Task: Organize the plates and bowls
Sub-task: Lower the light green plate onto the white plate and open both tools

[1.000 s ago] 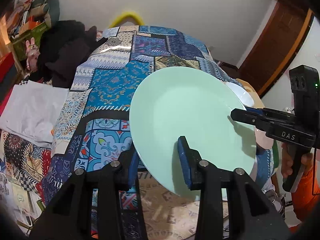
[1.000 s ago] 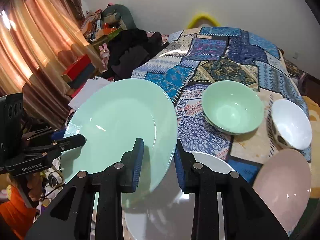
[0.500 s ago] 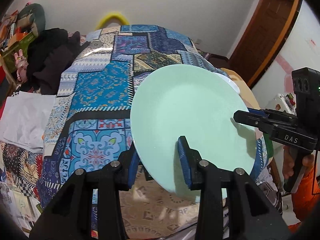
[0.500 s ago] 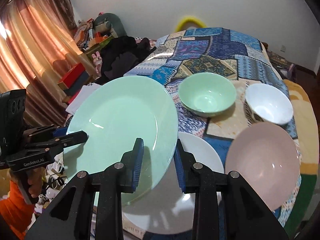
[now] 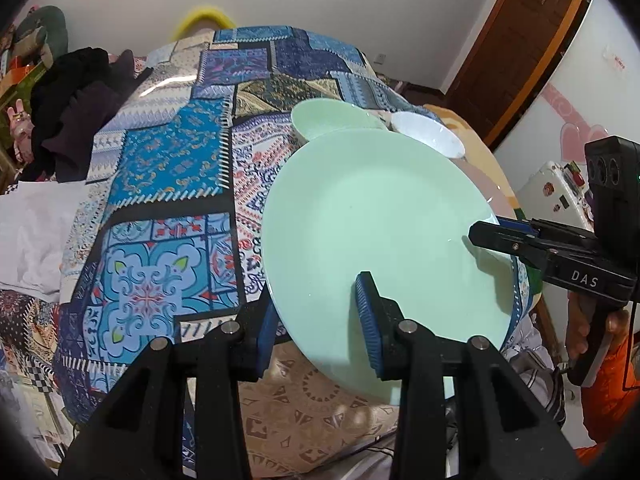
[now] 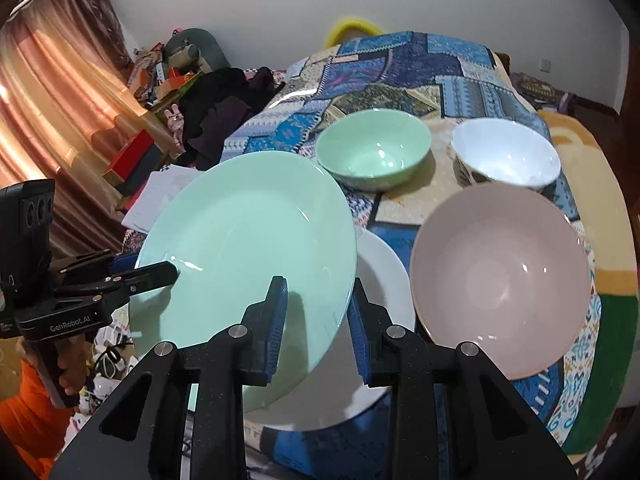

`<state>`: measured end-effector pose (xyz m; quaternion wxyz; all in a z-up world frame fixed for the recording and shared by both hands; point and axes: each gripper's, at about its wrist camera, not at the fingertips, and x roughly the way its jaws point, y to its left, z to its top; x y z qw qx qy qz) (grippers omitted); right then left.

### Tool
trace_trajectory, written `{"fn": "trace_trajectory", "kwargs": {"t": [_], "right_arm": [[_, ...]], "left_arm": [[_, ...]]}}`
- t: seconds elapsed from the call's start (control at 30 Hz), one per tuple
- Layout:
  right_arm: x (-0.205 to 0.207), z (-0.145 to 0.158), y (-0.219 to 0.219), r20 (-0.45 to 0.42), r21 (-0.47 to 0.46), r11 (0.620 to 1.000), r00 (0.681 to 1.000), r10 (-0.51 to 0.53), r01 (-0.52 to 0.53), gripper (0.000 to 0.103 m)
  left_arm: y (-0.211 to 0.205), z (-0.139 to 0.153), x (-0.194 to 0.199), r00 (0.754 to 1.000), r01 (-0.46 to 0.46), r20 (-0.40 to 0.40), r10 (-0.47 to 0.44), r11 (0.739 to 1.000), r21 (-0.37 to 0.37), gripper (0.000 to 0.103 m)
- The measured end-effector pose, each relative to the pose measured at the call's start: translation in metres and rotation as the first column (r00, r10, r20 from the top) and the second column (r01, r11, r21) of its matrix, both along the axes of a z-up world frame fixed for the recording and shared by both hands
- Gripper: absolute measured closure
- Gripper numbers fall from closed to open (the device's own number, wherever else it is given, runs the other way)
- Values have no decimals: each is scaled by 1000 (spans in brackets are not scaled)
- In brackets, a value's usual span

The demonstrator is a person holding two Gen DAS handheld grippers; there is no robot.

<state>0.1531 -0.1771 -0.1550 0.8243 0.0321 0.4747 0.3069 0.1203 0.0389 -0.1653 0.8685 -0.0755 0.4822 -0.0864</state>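
Both claws grip the green plate point(image 6: 240, 240) at opposite rims: the left claw point(image 5: 316, 320) is closed on its near edge, and the right claw point(image 6: 316, 320) is clamped on its right-hand edge. Since a second ago the plate has travelled across the counter point(image 5: 168, 184) toward the other dishes. It now hangs tilted, overlapping the white plate point(image 6: 384, 276), with the pink bowl point(image 6: 500, 276) beside and the green bowl point(image 6: 374, 148) and white bowl point(image 6: 506, 152) beyond. Judgement: stacking onto the white plate is close; levelling and lowering remain.
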Motion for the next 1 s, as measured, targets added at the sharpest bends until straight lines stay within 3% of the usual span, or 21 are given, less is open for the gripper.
{"fn": "trace_trajectory", "kwargs": {"t": [0.6,1.0], "right_arm": [[-3,-43,-16,-127,-13,999,991,-30,29,75],[0,-47,-16,-146,-30,999,989,-31,27,75]], "left_arm": [[-17,-40,7,993,35,-115,-33,999,18,65],[-18,-52,21,989,51,-140,-48,998,20,65]]}}
